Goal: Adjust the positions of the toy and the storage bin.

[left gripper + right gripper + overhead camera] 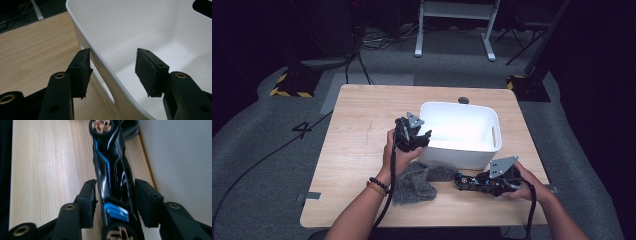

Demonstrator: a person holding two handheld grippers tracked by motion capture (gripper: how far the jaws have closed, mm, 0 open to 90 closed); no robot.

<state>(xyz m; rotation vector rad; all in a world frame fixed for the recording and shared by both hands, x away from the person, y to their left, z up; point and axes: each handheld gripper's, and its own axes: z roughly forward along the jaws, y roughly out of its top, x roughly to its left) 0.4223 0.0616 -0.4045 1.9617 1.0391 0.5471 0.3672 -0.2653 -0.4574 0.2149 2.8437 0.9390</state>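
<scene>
A white plastic bin [460, 106] stands on the wooden table [357, 120]. My left gripper [420, 138] is at the bin's left wall [100, 60], and its jaws straddle the rim. One pad [80, 71] is outside against the wall and the other pad [150, 71] hangs free inside the bin, so the left gripper [112, 60] is open. A black and blue toy car [463, 179] lies on the table in front of the bin. My right gripper [475, 182] lies level around the car [112, 177]. Its pads [88, 202] sit beside the car with a thin gap at the right.
A grey knitted cloth [416, 181] lies crumpled on the table between my two forearms, just left of the car. The bin's front wall [180, 157] runs close along the right gripper. Bare tabletop stretches to the left of the bin.
</scene>
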